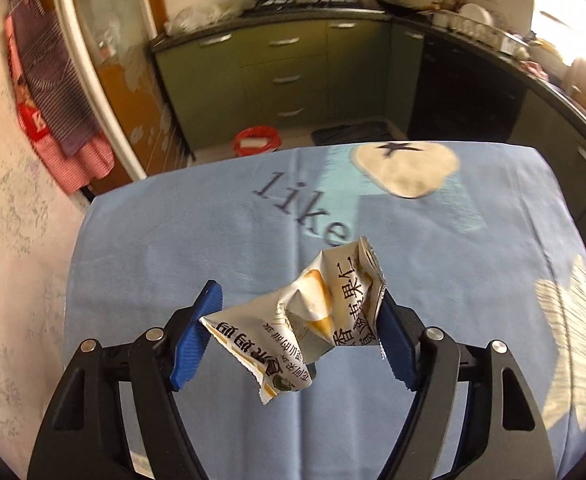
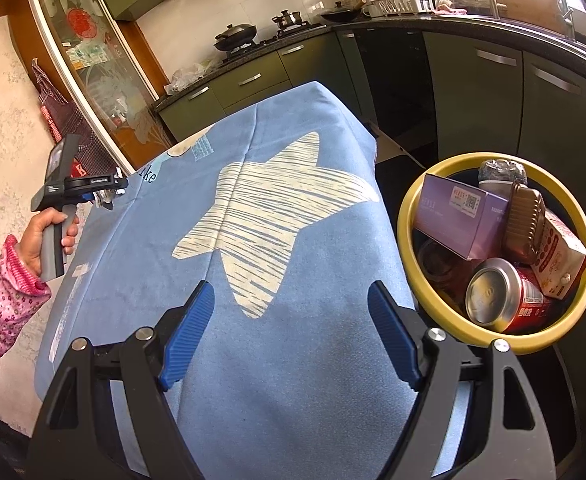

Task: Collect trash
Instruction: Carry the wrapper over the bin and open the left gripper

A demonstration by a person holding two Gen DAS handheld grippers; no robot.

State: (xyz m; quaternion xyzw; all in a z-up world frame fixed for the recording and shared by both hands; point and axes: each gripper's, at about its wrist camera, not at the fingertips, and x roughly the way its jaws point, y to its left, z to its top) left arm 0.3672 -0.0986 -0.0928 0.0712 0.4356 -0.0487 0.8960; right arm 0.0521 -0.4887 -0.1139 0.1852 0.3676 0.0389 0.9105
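Observation:
A crumpled white snack wrapper (image 1: 325, 308) with black print hangs between the blue pads of my left gripper (image 1: 299, 294), which is shut on it just above the blue tablecloth (image 1: 173, 240). In the right wrist view that left gripper (image 2: 107, 196) shows at the table's far left, held by a hand in a pink sleeve (image 2: 9, 284). My right gripper (image 2: 291, 286) stands open over the cloth's white star (image 2: 269, 216), with nothing between its fingers. The yellow-rimmed trash bin (image 2: 405, 220) stands on the floor right of the table.
The bin holds a purple box (image 2: 461, 212), a red can (image 2: 501, 296), a carton and other trash. A red bucket (image 1: 257, 140) and a dark mat lie on the floor beyond the table. Green cabinets line the back and right; a wall runs along the left.

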